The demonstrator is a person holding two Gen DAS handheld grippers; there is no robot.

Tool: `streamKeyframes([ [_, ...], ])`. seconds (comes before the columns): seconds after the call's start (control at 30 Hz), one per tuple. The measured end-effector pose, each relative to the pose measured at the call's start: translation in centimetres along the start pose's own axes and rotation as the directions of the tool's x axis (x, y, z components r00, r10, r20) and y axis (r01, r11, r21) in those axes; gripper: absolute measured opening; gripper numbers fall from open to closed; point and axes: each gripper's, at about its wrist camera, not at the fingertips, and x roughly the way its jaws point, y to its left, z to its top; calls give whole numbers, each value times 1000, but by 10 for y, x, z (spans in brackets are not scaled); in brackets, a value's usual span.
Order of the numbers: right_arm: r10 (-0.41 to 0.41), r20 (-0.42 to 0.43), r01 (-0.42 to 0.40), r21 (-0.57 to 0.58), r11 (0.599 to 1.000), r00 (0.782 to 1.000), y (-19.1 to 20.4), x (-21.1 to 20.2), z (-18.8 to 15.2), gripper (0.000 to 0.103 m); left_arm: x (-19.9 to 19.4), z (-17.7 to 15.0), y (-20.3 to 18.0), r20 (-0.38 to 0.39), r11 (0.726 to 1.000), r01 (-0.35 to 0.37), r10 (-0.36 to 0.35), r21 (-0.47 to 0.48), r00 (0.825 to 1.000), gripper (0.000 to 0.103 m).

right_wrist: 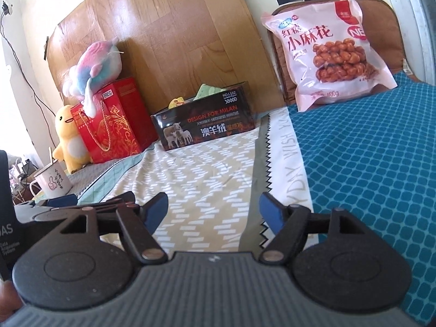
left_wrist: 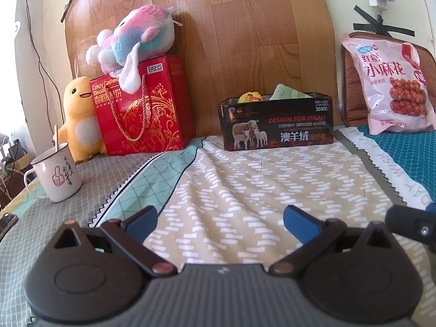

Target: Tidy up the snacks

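A black tin box (left_wrist: 276,124) with sheep printed on it stands at the back of the bed against a wooden board; a yellow packet (left_wrist: 250,97) and a green packet (left_wrist: 286,92) stick out of it. It also shows in the right wrist view (right_wrist: 204,121). A pink snack bag (left_wrist: 392,84) leans upright at the back right, also in the right wrist view (right_wrist: 327,51). My left gripper (left_wrist: 219,219) is open and empty above the patterned sheet. My right gripper (right_wrist: 214,208) is open and empty, to the right of the left one.
A red gift box (left_wrist: 141,109) with a pastel plush (left_wrist: 139,41) on top stands at the back left, a yellow plush (left_wrist: 75,120) beside it. A white mug (left_wrist: 55,174) with a stick stands near the left edge. A teal blanket (right_wrist: 381,163) covers the right side.
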Motion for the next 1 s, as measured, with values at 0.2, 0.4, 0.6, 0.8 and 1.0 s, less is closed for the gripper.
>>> streamKeyframes([
  [0.2,-14,5,14,-2,1000,1000,0,-1,0,78,-1,-1,2,14,1000,14,-14,1,1000,102],
  [0.4,-20,-8,20,-13,1000,1000,0,1,0,78,1,-1,3,-5,1000,18,-18,-12,1000,102],
  [0.6,-13,-7,13,-14,1000,1000,-1,0,1,81,2,-1,-1,-14,1000,24,-24,9,1000,103],
  [0.8,-19,5,19,-9,1000,1000,1,-2,0,82,3,-1,-4,-22,999,36,-36,24,999,103],
  [1.0,-11,-7,11,-21,1000,1000,1,0,0,82,2,0,0,-9,999,47,-47,6,999,103],
])
